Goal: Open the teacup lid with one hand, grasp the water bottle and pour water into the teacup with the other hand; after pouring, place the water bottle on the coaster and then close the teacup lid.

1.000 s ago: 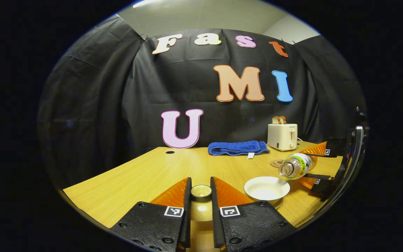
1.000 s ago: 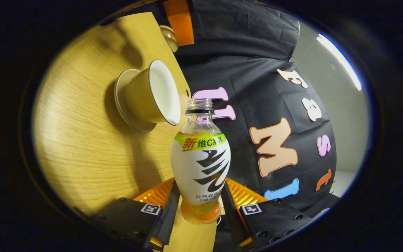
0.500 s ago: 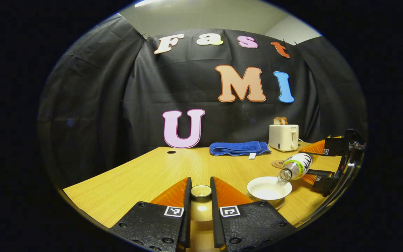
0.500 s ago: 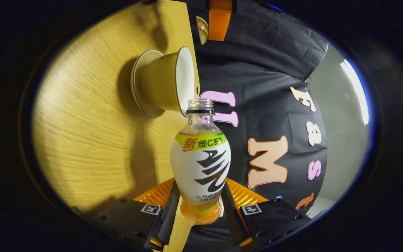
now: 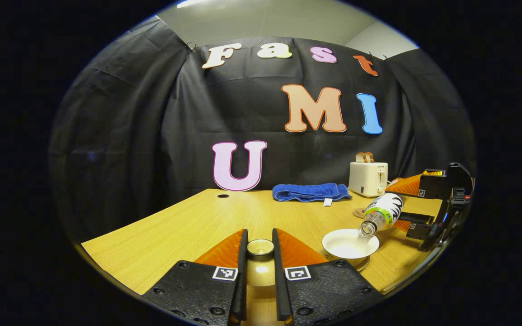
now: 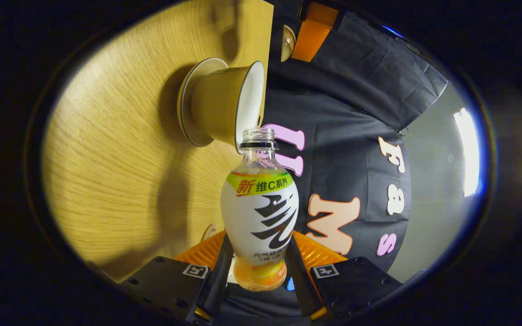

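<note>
My left gripper (image 5: 259,236) is shut on the small round teacup lid (image 5: 260,248) and holds it above the table's near part. The open teacup (image 5: 350,241) stands on its saucer (image 5: 360,262) to the right. My right gripper (image 6: 258,246) is shut on the water bottle (image 6: 259,213), which has no cap. The water bottle (image 5: 382,212) tilts neck-down with its mouth at the cup's rim. In the right gripper view the teacup (image 6: 224,106) lies just beyond the bottle's mouth, and the lid (image 6: 287,43) shows farther off. A round coaster (image 5: 359,212) lies behind the cup.
A folded blue towel (image 5: 311,192) and a white toaster (image 5: 368,179) with bread in it stand at the back of the wooden table (image 5: 175,231). A small hole (image 5: 223,196) sits in the tabletop at the back left.
The right gripper has tipped the bottle further down and brought its mouth from beside the cup to over the rim. The left gripper with the lid has stayed put.
</note>
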`<action>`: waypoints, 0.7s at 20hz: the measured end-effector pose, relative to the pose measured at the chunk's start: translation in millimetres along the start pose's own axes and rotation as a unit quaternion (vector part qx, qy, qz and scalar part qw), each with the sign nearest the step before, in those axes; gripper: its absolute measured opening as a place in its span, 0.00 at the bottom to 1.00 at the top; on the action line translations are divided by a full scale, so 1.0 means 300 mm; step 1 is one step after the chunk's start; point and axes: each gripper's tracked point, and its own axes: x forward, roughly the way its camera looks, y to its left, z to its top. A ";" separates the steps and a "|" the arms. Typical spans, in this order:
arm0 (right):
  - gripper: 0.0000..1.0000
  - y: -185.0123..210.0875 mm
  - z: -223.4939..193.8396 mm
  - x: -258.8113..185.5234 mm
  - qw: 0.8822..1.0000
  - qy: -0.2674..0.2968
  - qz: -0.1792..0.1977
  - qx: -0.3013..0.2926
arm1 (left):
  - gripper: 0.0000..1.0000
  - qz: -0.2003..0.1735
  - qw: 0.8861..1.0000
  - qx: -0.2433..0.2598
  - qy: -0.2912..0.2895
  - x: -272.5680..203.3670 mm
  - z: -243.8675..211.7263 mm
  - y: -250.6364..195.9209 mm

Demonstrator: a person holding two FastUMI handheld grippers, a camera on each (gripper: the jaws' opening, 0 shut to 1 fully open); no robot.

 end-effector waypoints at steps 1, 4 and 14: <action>0.68 -0.004 0.002 0.002 1.000 -0.003 -0.003 -0.009 | 0.23 0.000 1.000 -0.001 0.001 0.002 -0.004 0.002; 0.68 -0.011 0.008 0.002 1.000 -0.011 -0.003 -0.023 | 0.22 -0.001 1.000 -0.005 0.001 0.001 0.001 -0.001; 0.68 -0.040 0.010 0.008 0.995 -0.026 -0.020 -0.094 | 0.23 -0.004 1.000 -0.023 0.002 -0.002 0.003 0.003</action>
